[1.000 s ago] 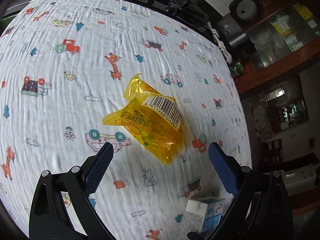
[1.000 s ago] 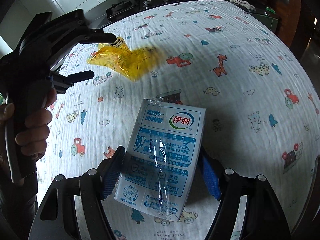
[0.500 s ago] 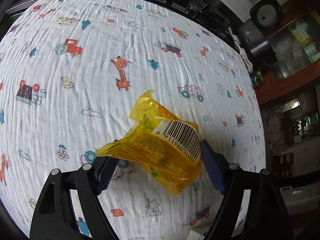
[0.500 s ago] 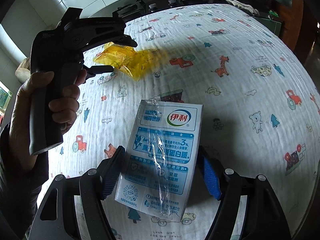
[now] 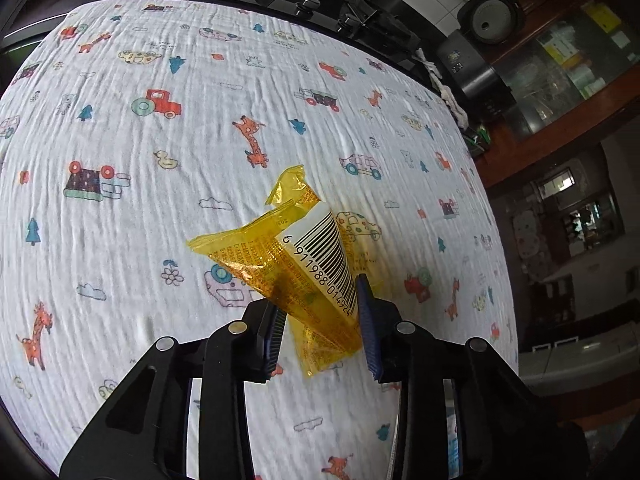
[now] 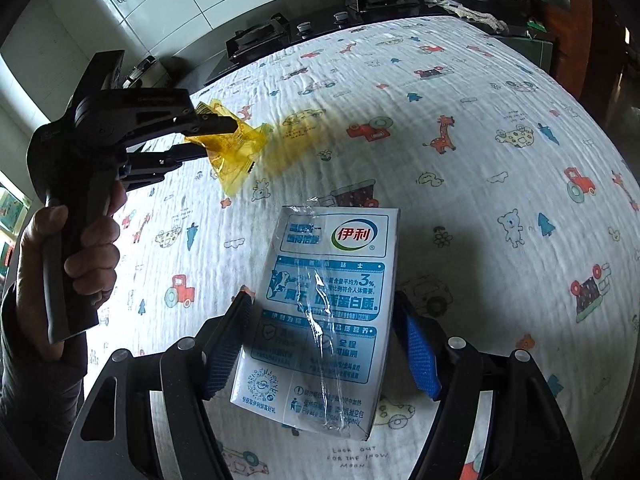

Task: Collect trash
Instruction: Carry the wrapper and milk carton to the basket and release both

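Note:
A crumpled yellow plastic wrapper (image 5: 304, 264) with a white barcode label is pinched in my left gripper (image 5: 322, 320), lifted above the cloth. It also shows in the right wrist view (image 6: 236, 148), hanging from the left gripper (image 6: 208, 140) over its yellow shadow. My right gripper (image 6: 324, 344) is shut on a white and blue milk carton (image 6: 324, 304), held above the table with a clear straw sleeve on its face.
The table wears a white cloth (image 5: 160, 160) printed with cartoon cars, giraffes and trees. Black stove parts (image 6: 380, 0) line the far edge. A dark cooker (image 5: 480, 48) and wooden shelving (image 5: 580, 80) stand to the right.
My left gripper moved forward over the yellow wrapper, closed on it and lifted it off the cloth. My right gripper kept holding the carton, nearly still.

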Available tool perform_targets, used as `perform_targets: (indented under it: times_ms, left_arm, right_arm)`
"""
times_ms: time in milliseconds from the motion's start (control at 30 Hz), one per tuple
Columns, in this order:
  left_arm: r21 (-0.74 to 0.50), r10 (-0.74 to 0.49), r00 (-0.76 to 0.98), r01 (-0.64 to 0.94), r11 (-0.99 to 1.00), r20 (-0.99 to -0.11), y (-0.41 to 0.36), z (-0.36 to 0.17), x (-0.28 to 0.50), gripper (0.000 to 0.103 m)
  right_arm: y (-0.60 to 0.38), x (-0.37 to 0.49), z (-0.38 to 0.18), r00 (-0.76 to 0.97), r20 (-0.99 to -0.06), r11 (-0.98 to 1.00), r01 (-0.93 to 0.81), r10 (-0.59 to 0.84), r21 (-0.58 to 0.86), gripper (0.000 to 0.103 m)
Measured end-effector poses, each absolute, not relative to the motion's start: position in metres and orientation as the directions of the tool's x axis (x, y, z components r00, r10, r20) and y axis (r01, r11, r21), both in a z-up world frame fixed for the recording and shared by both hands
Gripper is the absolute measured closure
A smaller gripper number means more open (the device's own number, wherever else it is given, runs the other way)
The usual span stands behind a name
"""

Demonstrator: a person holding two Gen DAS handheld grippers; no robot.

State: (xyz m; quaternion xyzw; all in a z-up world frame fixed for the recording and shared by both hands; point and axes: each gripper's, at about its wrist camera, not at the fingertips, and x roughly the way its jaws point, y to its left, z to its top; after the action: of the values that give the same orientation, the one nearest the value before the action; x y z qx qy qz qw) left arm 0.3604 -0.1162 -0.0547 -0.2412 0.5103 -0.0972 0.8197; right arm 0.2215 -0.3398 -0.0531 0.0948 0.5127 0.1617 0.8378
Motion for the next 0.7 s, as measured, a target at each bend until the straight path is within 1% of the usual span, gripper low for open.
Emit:
perform_targets:
  times_ms: [200, 467, 700]
  left_arm:
    - [-0.481, -0.398, 0.497, -0.044, 0.876, -0.771, -0.076, -0.033, 0.319, 0.074]
    - [-0.472, -0.352, 0.568, -0.074, 0.879, -0.744, 0.013, -0.009, 0.254, 0.074]
    - [-0.420, -0.220, 0.655, -0.164, 0.892, -0.722, 0.102, 0.015, 0.192, 0.074]
  right_arm:
    - [-0.315, 0.211, -0.042, 0.428, -0.814, 0.919, -0.212, 0.393, 0.333, 0.035]
    - [-0.259, 0.197, -0.024, 0.421, -0.785, 0.886, -0.305, 0.455, 0.349, 0.035]
    - [-0.193, 0.191, -0.010, 0.388, -0.759, 0.835, -0.412, 0.523, 0.365, 0.035]
